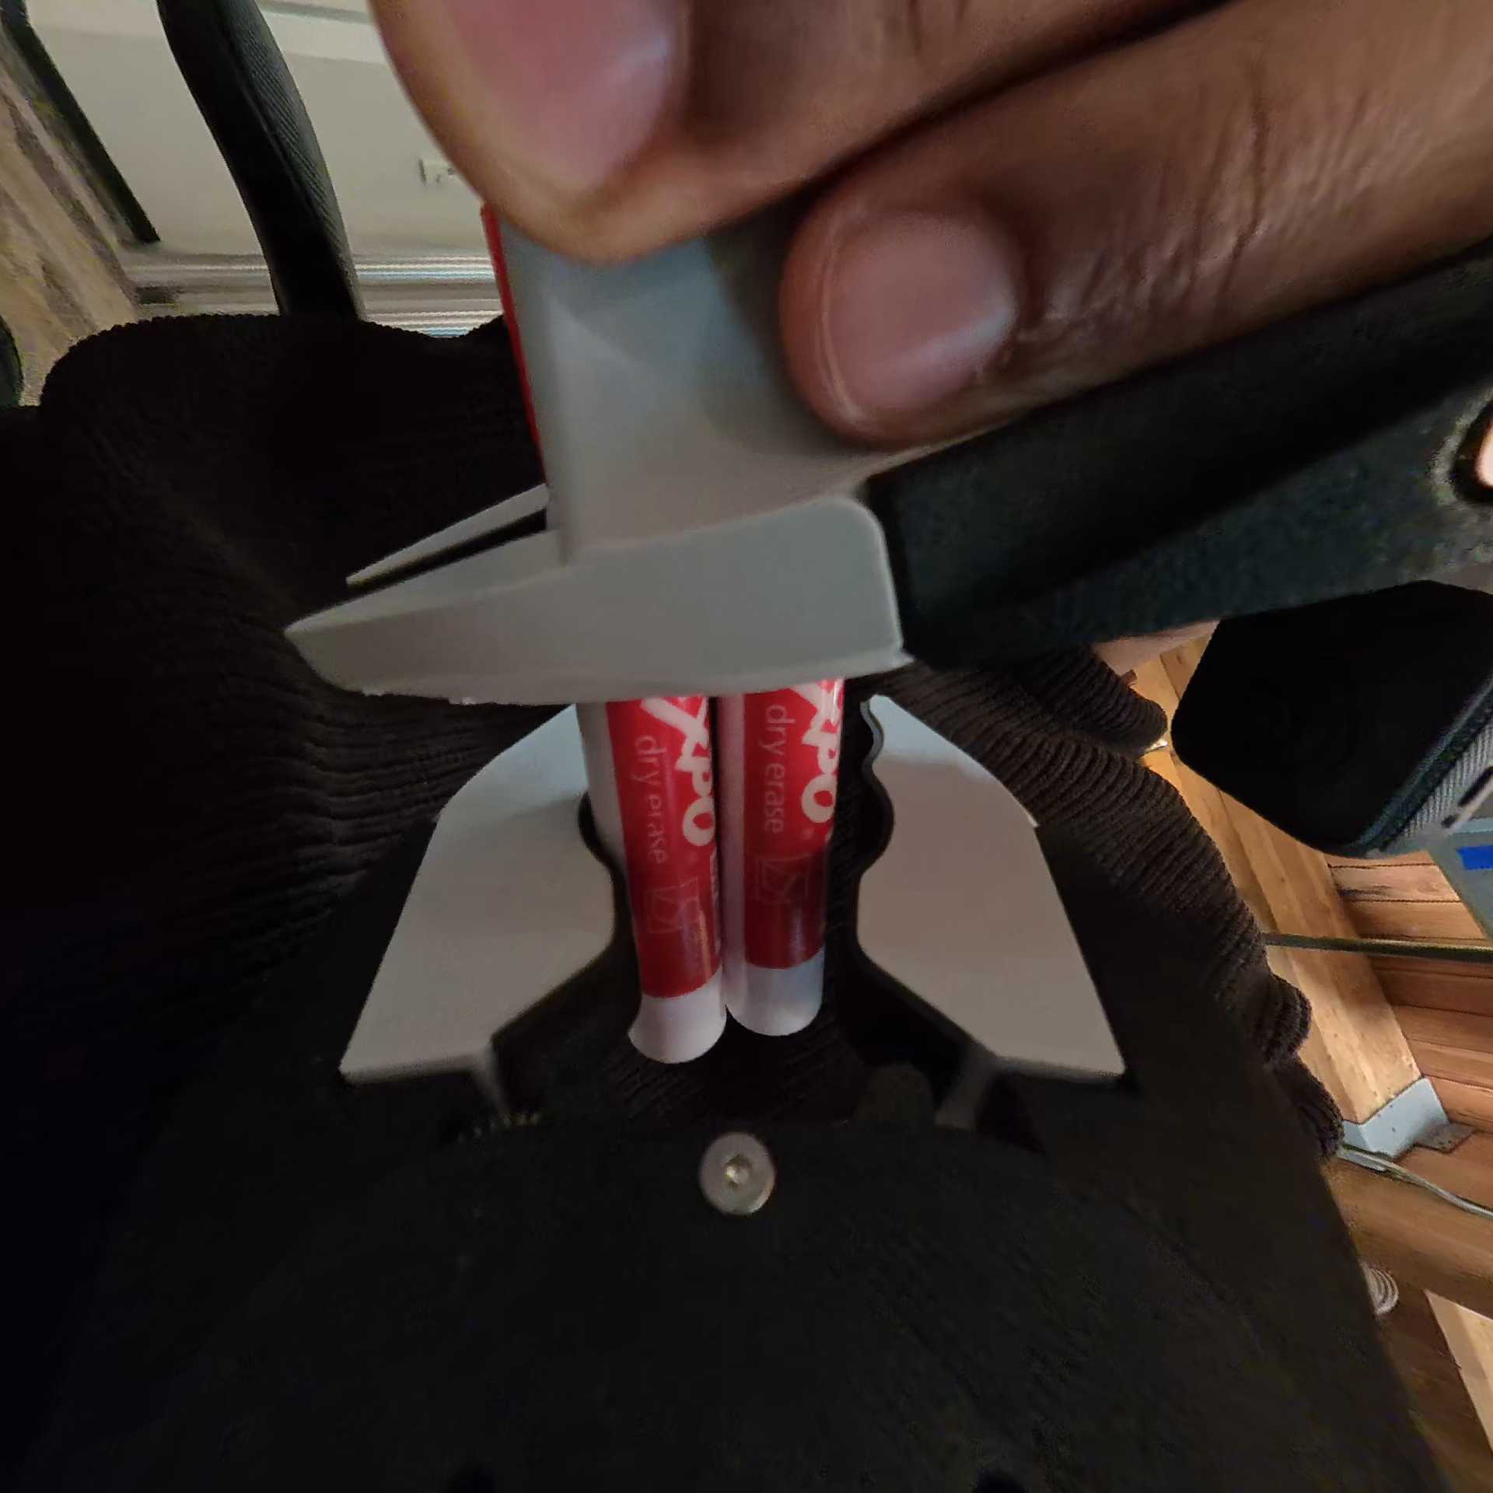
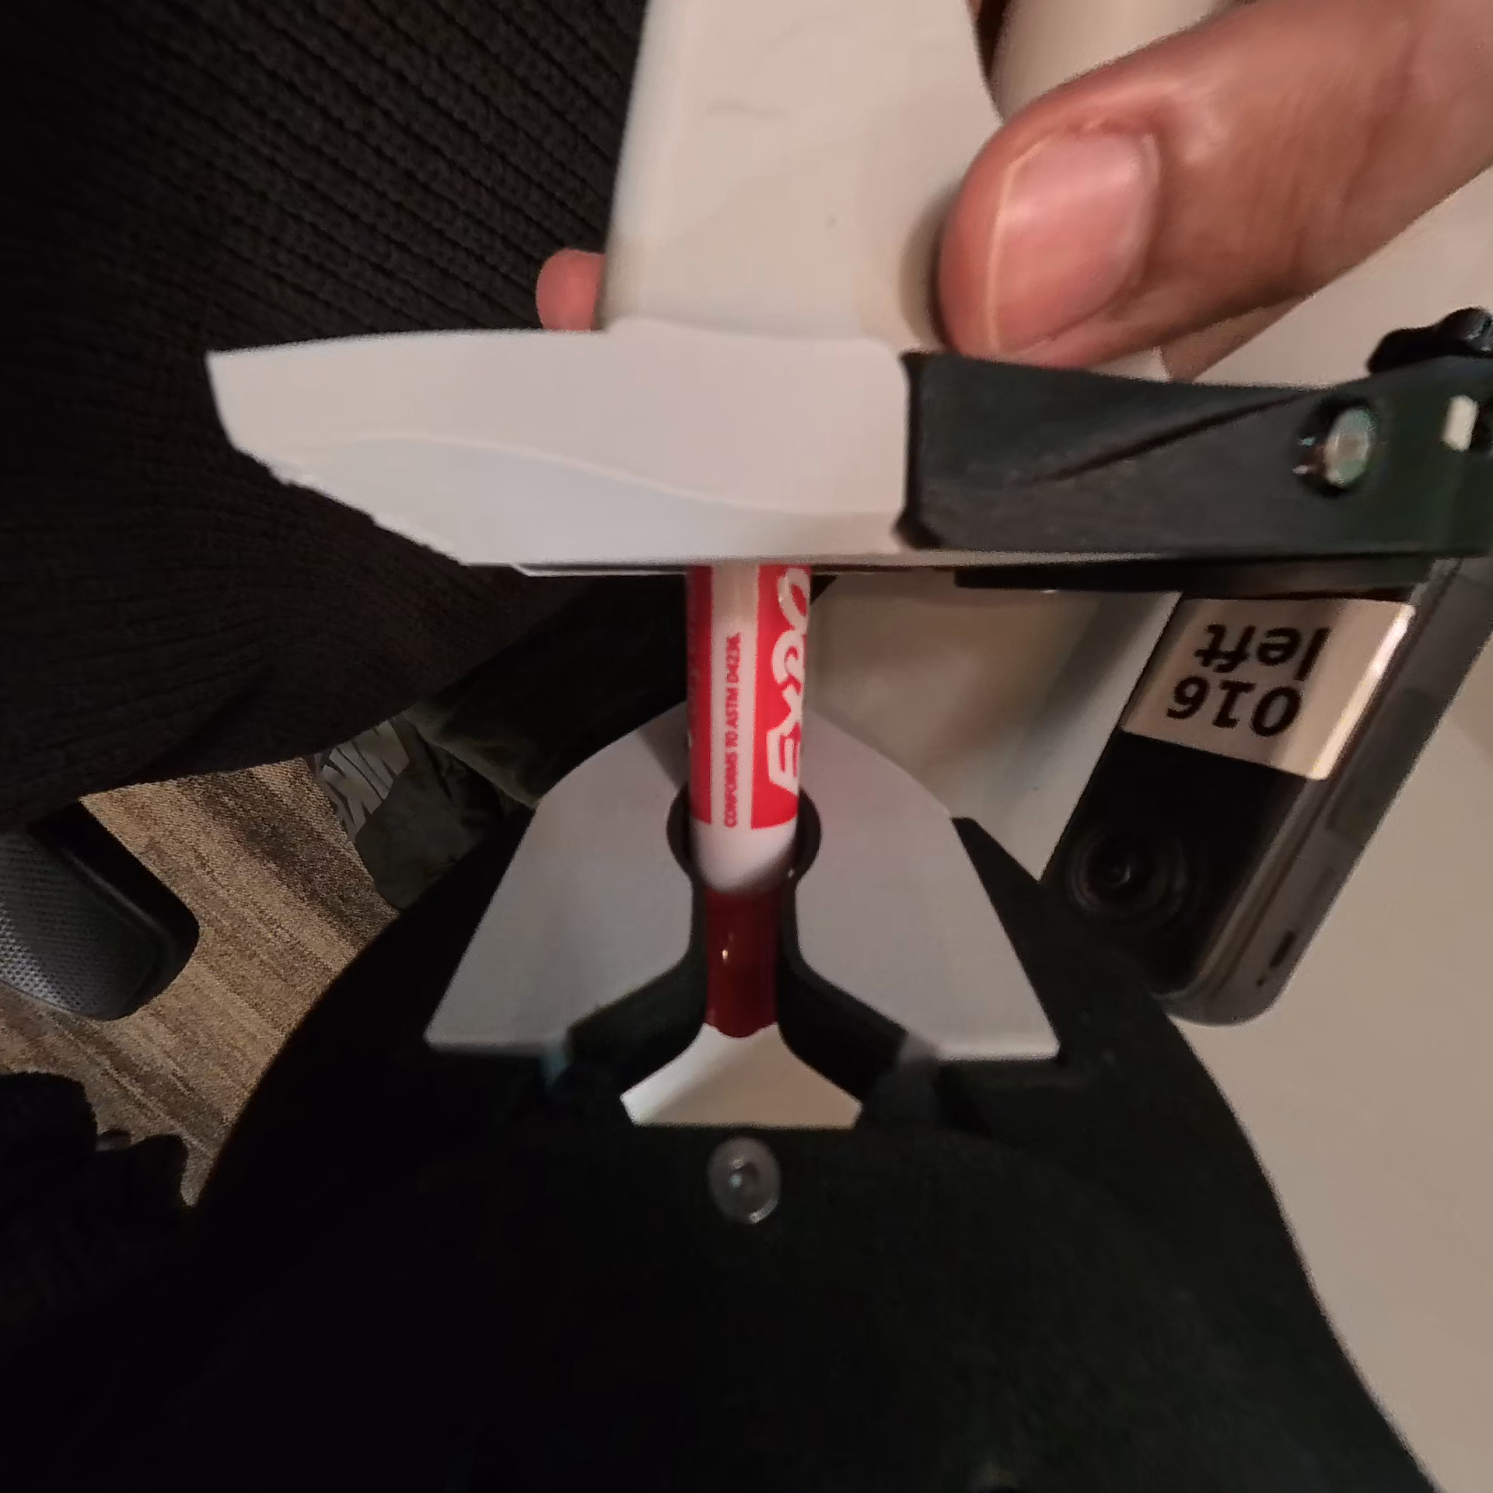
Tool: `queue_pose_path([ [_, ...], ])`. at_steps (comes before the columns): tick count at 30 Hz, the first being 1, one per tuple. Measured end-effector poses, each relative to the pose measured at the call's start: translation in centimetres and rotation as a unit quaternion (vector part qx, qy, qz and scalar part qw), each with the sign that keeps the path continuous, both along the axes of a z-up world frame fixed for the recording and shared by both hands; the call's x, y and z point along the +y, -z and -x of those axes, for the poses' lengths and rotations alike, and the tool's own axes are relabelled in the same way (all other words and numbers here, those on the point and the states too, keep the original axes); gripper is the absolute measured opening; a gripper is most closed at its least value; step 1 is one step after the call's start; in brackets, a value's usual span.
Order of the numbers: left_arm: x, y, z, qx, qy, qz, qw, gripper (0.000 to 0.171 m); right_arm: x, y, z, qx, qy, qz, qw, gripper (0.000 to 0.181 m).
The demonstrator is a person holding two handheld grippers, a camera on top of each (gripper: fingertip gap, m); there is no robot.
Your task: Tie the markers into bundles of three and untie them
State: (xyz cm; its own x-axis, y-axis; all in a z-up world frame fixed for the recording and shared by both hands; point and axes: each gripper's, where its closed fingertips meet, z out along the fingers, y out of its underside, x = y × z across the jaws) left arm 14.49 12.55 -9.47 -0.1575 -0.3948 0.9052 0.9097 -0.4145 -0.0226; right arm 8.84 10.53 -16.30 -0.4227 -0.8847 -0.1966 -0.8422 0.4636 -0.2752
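In the left wrist view my left gripper (image 1: pixel 727 727) is shut on two red-and-white markers (image 1: pixel 727 848) that lie side by side, their white ends toward the camera. The right gripper's grey finger (image 1: pixel 614 614) crosses just beyond, with a bare hand (image 1: pixel 929 307) on it. In the right wrist view my right gripper (image 2: pixel 747 739) is shut on a red-and-white marker (image 2: pixel 747 711), its dark red cap (image 2: pixel 739 961) toward the camera. I cannot see a second marker there. The left gripper's white finger (image 2: pixel 565 452) crosses above it, with a thumb (image 2: pixel 1050 226) on it.
Black knit fabric (image 1: pixel 202 727) fills the space behind the grippers. A wooden floor (image 1: pixel 1333 929) shows at the right, a chair frame (image 1: pixel 258 161) at the top left. A camera device bearing a label (image 2: pixel 1260 808) sits on the left gripper. Patterned carpet (image 2: pixel 242 889) lies below.
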Motion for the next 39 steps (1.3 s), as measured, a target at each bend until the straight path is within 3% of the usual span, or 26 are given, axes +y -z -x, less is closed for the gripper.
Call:
queue_pose_path([
  [7,0.2,0.4,-0.1,0.009,-0.002,0.012,1.0,0.045,0.1,0.0,-0.1,0.0,0.006,-0.002,1.0,0.015],
  [39,0.9,2.5,-0.5,0.099,-0.005,0.086,0.991,0.053,0.5,0.5,0.4,0.012,0.031,-0.027,0.999,0.015],
])
